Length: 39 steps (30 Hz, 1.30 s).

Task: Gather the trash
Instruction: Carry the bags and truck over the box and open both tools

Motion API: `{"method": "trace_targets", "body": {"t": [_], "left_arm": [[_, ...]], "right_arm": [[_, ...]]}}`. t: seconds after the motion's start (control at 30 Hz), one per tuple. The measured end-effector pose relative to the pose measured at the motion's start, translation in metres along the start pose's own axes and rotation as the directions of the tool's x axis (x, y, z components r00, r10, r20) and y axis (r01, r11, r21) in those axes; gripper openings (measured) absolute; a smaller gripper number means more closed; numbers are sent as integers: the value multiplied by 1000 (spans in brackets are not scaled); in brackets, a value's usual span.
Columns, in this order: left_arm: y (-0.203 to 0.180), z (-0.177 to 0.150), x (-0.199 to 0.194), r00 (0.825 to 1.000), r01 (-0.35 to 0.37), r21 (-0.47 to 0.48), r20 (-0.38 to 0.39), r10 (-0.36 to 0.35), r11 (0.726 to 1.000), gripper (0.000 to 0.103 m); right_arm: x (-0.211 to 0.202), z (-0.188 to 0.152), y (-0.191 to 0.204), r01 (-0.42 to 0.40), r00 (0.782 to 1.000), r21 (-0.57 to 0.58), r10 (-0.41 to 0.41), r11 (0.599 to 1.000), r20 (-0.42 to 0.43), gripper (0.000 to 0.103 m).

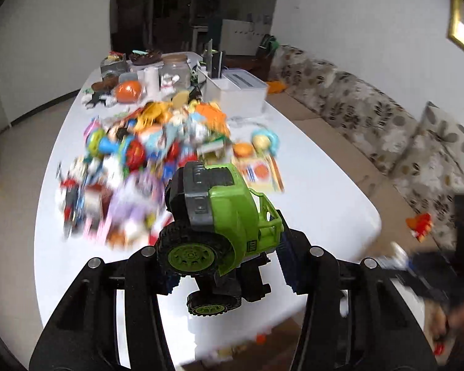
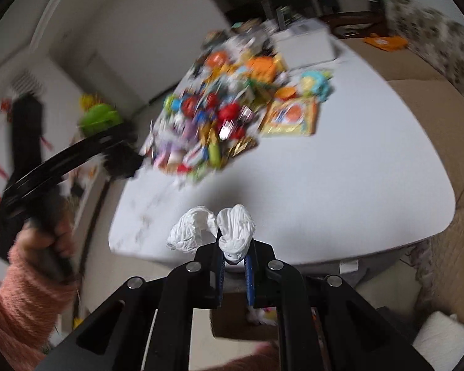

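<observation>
Left hand-held gripper clamps green toy truck above bench; right hand-held gripper pinches crumpled white tissue, probably for binning.

White table, heap of colourful toys, white box, jars at far end

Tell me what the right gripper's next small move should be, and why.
Probably carry the crumpled white tissue back over the cardboard box just below the table edge, since the right gripper already pinches it.
</observation>
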<state>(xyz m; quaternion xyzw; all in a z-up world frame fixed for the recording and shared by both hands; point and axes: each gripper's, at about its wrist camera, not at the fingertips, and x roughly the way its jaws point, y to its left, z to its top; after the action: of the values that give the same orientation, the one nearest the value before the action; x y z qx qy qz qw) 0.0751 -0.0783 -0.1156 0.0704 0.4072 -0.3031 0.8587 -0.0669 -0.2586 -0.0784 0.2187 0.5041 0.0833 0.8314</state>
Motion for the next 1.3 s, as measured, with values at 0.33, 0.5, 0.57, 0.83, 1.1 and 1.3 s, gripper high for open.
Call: {"method": "trace_targets", "body": {"t": [0.33, 0.5, 0.57, 0.83, 1.1, 1.3], "left_arm": [[29, -197, 47, 947, -48, -225, -321, -27, 973, 50], [42, -292, 143, 882, -116, -295, -470, -38, 948, 50], [46, -320, 179, 852, -146, -302, -523, -36, 942, 50], [69, -409, 318, 679, -377, -305, -733, 37, 875, 80], [68, -399, 294, 701, -384, -349, -712, 24, 855, 83], [63, -367, 243, 725, -380, -372, -689, 23, 847, 83]], "right_arm": [[102, -99, 16, 43, 949, -148, -87, 988, -304, 12], [185, -158, -12, 90, 901, -166, -151, 982, -408, 12], [226, -182, -29, 119, 878, -177, -187, 977, -440, 12], [333, -241, -88, 282, 774, -221, -358, 934, -523, 65], [314, -230, -88, 299, 777, -204, -362, 932, -515, 74], [268, -202, -57, 261, 799, -198, -327, 945, -505, 74]]}}
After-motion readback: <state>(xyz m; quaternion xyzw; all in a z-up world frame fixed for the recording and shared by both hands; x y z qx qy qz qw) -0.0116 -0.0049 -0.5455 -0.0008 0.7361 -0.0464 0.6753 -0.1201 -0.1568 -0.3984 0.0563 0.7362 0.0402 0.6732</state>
